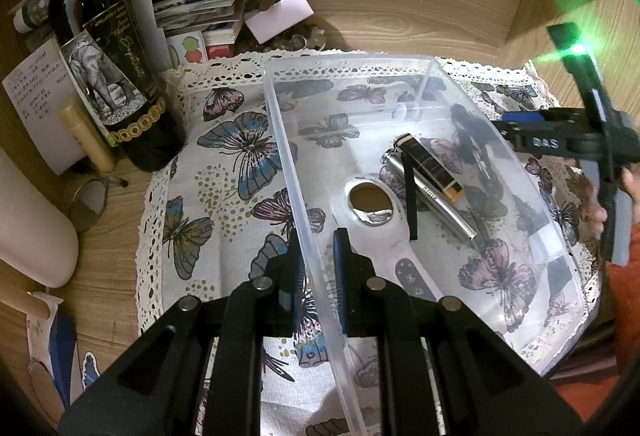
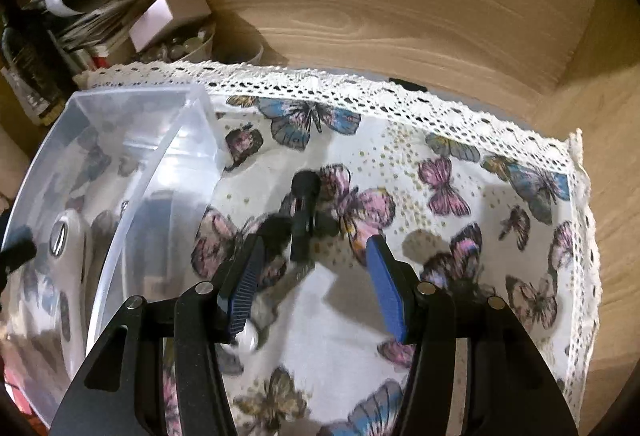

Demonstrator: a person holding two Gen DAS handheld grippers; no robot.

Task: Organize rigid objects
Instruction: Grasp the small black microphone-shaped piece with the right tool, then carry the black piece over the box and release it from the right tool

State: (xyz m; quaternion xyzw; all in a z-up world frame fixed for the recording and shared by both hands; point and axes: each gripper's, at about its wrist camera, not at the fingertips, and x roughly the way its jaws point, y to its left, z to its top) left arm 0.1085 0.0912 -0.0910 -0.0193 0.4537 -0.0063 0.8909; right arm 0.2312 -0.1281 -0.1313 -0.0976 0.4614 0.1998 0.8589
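A clear plastic bin (image 1: 404,59) sits on a butterfly cloth (image 1: 224,171). Inside lie a white watch with a shiny face (image 1: 370,201), a silver pen (image 1: 430,191) and a black-and-gold lipstick (image 1: 432,165). My left gripper (image 1: 318,250) is shut on the bin's left wall. In the right wrist view my right gripper (image 2: 314,264) is open above the cloth, right of the bin (image 2: 132,107). A small black object (image 2: 304,211) lies between its fingers, blurred. The right gripper also shows in the left wrist view (image 1: 516,129) by the bin's right wall.
A dark wine bottle (image 1: 108,67) stands left of the cloth, with a cream stick (image 1: 86,137), papers (image 1: 192,7), a white box (image 1: 278,13) and a bowl of small items (image 1: 296,39) behind. A white container (image 1: 32,224) is at far left. Wooden walls enclose the back.
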